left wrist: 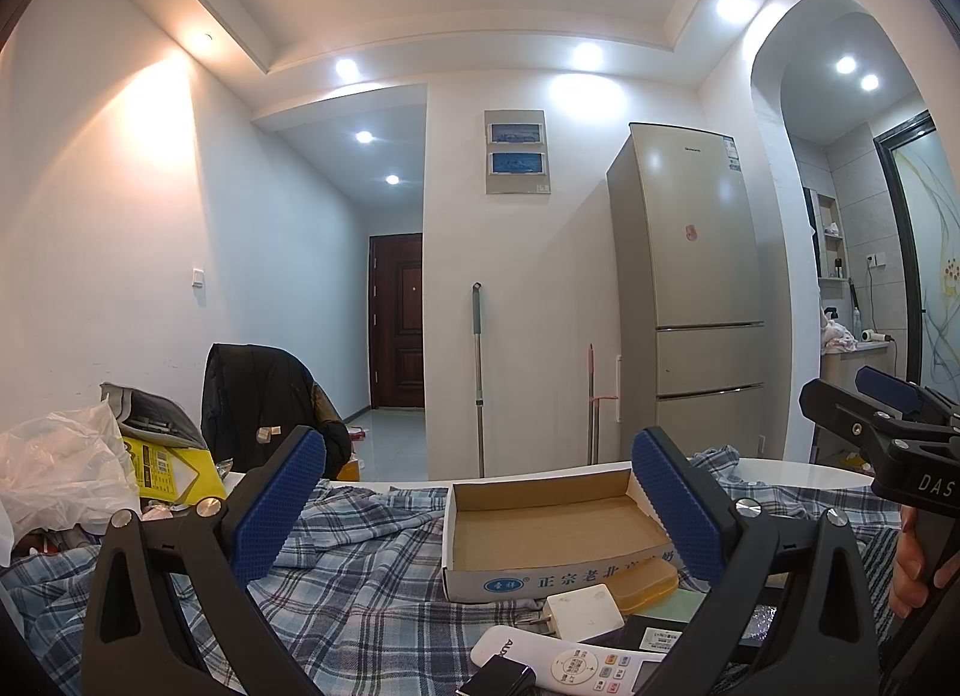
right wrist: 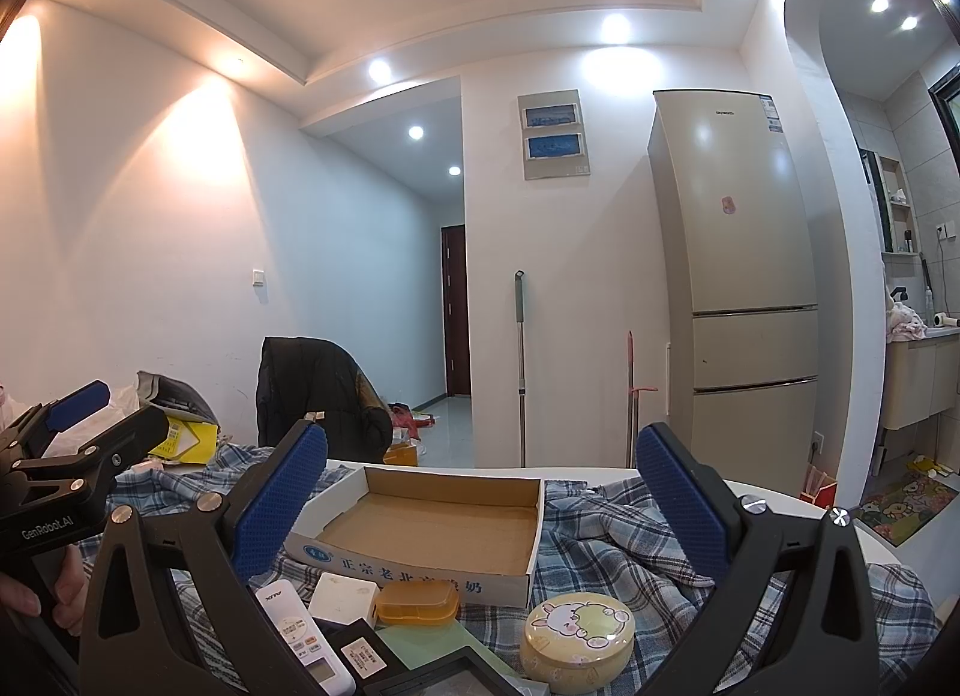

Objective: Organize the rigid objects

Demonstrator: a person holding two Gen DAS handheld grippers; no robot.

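I have both claws raised just above the desk, each aimed at the cardboard box (right wrist: 432, 522), which I take as my landmark. The left claw (left wrist: 480, 507) is spread wide with nothing between its blue pads (left wrist: 282, 510). The right claw (right wrist: 477, 507) is spread just as wide and also holds nothing.

The box lies open and empty on a blue checked cloth (right wrist: 606, 552) that covers the desk. Its printed front wall faces me. Against that front wall sits an orange plastic case (right wrist: 418, 603), touching it or nearly so. Just left of the case, also in front of the box, is a white charger block (right wrist: 343, 597). Left of the charger lies a white remote (right wrist: 303, 636), pointing towards the box's front left corner. A round yellow tin (right wrist: 577, 639) with a rabbit on its lid stands in front of the box's right corner, a little apart from it. Nearer to me than the case are a small black item with a white label (right wrist: 360, 657) and a dark frame (right wrist: 444, 681), both cut off by the picture edge.

Well left of the box I see a yellow packet (left wrist: 168, 471) and a clear plastic bag (left wrist: 60, 468). Behind the box, beyond the desk, a chair with a black coat (right wrist: 318, 402) stands to the left and a tall fridge (right wrist: 738, 276) to the right.
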